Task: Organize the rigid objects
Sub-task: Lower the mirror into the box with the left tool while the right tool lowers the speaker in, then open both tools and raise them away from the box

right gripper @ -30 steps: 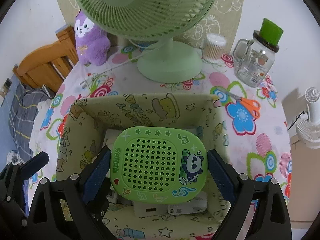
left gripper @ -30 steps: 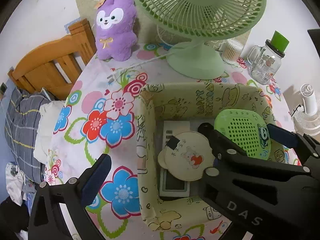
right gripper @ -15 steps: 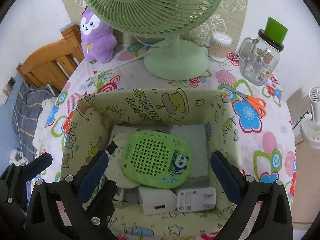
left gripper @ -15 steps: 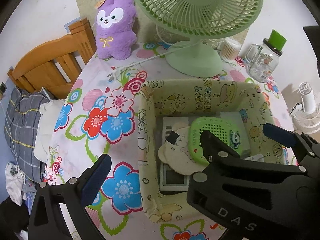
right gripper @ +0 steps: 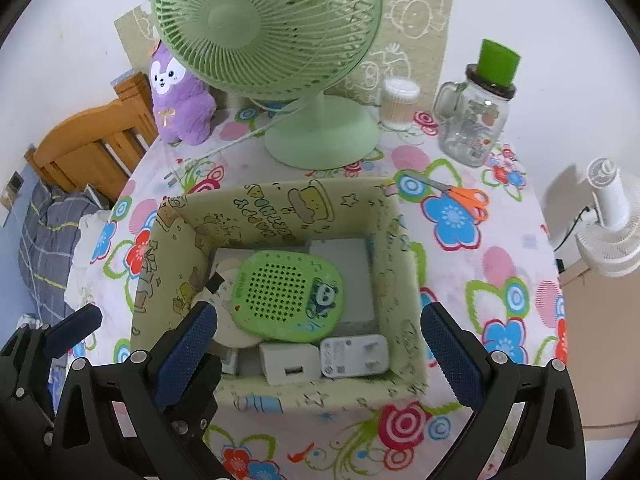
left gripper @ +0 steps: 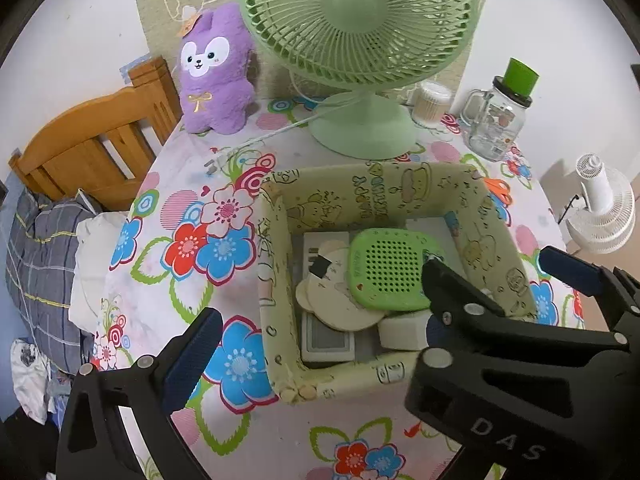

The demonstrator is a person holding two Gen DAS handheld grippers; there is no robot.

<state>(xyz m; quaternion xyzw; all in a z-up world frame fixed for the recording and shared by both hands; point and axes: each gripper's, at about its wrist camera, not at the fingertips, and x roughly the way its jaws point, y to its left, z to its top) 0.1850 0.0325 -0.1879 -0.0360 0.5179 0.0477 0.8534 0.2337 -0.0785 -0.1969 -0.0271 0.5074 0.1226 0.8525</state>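
A pale green cartoon-print box [right gripper: 276,204] [left gripper: 360,188] stands on the floral table. In it lie a green perforated panda case [right gripper: 288,296] [left gripper: 388,268], a round cream disc [left gripper: 336,296], a white remote-like device [left gripper: 326,340], and two white chargers [right gripper: 292,362] [right gripper: 356,356]. My right gripper [right gripper: 320,344] is open and empty above the box's near wall. My left gripper [left gripper: 380,308] is open and empty; its left finger [left gripper: 188,356] is outside the box's left side.
A green desk fan [right gripper: 280,40] stands behind the box, with a purple plush [right gripper: 180,96], a cotton-swab jar [right gripper: 400,104] and a glass mug jar [right gripper: 476,120]. Orange scissors [right gripper: 460,194] lie right of the box. A wooden bed frame [left gripper: 88,148] is at left.
The right gripper opened and let the green panda case drop into the box, then drew back and up. The left gripper drew back a little.
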